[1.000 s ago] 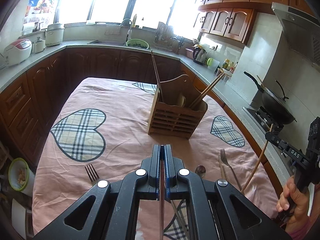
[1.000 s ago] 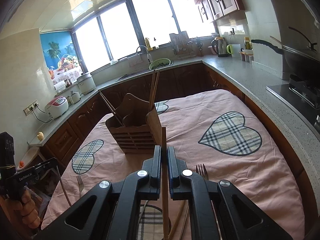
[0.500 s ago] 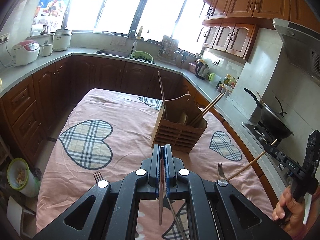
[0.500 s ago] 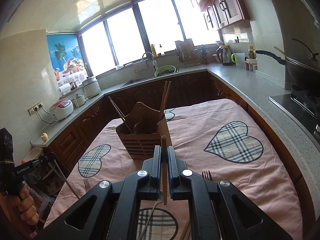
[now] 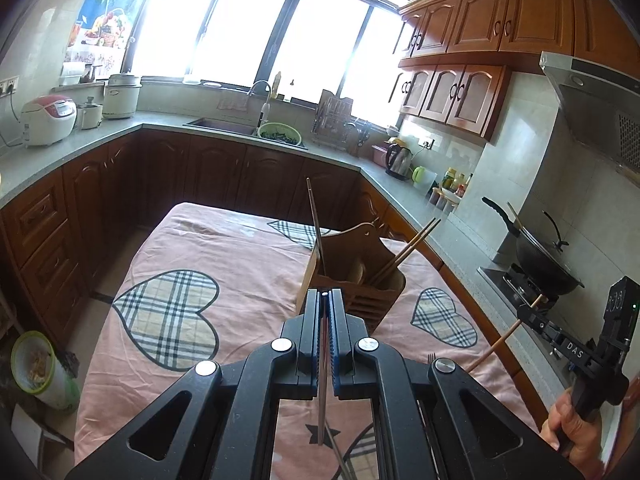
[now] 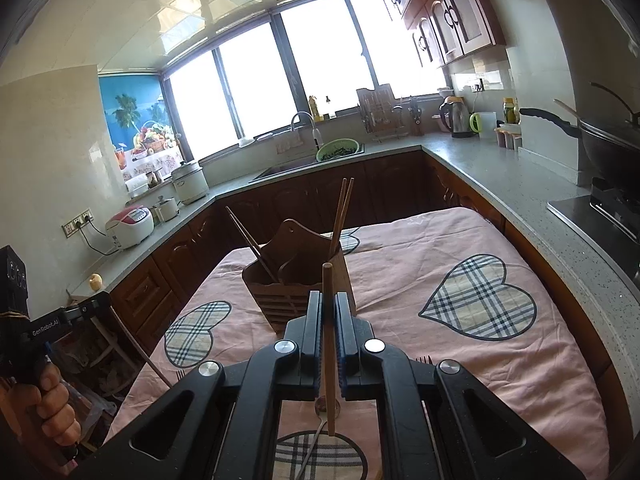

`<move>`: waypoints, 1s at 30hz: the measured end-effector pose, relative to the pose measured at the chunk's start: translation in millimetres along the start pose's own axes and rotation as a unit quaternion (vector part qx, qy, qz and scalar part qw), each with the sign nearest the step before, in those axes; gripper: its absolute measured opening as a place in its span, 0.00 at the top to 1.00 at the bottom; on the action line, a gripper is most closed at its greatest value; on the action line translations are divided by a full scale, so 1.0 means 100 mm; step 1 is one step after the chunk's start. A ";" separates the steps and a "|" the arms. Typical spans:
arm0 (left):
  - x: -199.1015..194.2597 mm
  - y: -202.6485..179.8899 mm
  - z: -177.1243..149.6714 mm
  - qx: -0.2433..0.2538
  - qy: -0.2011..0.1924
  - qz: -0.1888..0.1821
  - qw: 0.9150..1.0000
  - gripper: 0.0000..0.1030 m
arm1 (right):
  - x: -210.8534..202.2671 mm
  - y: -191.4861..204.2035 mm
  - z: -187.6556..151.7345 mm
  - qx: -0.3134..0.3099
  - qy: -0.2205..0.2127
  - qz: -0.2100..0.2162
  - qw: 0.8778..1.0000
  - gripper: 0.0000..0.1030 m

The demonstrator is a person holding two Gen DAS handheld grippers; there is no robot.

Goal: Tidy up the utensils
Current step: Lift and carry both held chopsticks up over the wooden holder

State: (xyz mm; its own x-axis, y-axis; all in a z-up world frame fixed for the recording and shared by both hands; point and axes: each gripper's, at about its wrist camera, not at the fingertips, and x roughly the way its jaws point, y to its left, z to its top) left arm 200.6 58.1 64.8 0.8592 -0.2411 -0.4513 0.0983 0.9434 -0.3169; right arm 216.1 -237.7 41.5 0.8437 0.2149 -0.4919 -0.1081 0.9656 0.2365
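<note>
A wooden utensil holder (image 5: 362, 270) stands on the pink heart-print tablecloth (image 5: 224, 248), with several chopsticks leaning in it; it also shows in the right wrist view (image 6: 298, 280). My left gripper (image 5: 325, 300) is shut on a dark chopstick (image 5: 322, 380), held above the table short of the holder. My right gripper (image 6: 329, 300) is shut on a light wooden chopstick (image 6: 329, 344), also raised before the holder. The right gripper shows in the left wrist view (image 5: 536, 318), the left gripper in the right wrist view (image 6: 86, 310).
A spoon (image 6: 316, 432) and a fork (image 6: 424, 360) lie on the cloth under the right gripper. Counters run round the table; a wok (image 5: 544, 264) sits on the stove at right, a sink and green colander (image 5: 279, 133) at the back, a bin (image 5: 40, 376) on the floor at left.
Both grippers have risen away from the tablecloth with their chopsticks, so the holder and table look lower and farther. The forks under the left gripper have dropped out of sight.
</note>
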 end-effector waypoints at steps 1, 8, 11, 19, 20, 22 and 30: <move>0.01 -0.01 0.02 0.000 -0.003 -0.001 1.000 0.98 | 0.01 0.01 0.02 0.000 -0.002 0.001 1.000 0.95; 0.10 -0.02 0.16 0.006 -0.020 -0.007 1.000 0.98 | 0.08 0.06 0.16 -0.002 -0.014 0.013 1.000 0.95; 0.16 -0.02 0.22 0.008 -0.026 -0.009 1.000 0.98 | 0.12 0.09 0.23 -0.004 -0.021 0.017 1.000 0.95; 0.38 -0.09 0.50 0.024 -0.060 -0.006 0.998 0.98 | 0.25 0.13 0.54 0.001 -0.052 0.028 0.998 0.95; 0.42 -0.10 0.55 0.027 -0.065 -0.005 0.998 0.98 | 0.27 0.14 0.58 0.001 -0.057 0.029 0.998 0.95; 0.49 -0.13 0.61 0.032 -0.075 -0.005 0.997 0.98 | 0.31 0.17 0.69 -0.001 -0.066 0.030 0.997 0.95; 0.91 -0.16 0.93 0.028 -0.110 -0.002 0.994 0.98 | 0.52 0.18 1.09 0.006 -0.108 0.028 0.994 0.95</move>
State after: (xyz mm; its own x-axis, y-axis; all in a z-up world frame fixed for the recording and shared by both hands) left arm 324.4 41.9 106.7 0.9470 -0.1945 -0.2556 0.1236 0.9551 -0.2692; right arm 314.9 -225.1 111.8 0.9295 0.2315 -0.2870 -0.1533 0.9506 0.2700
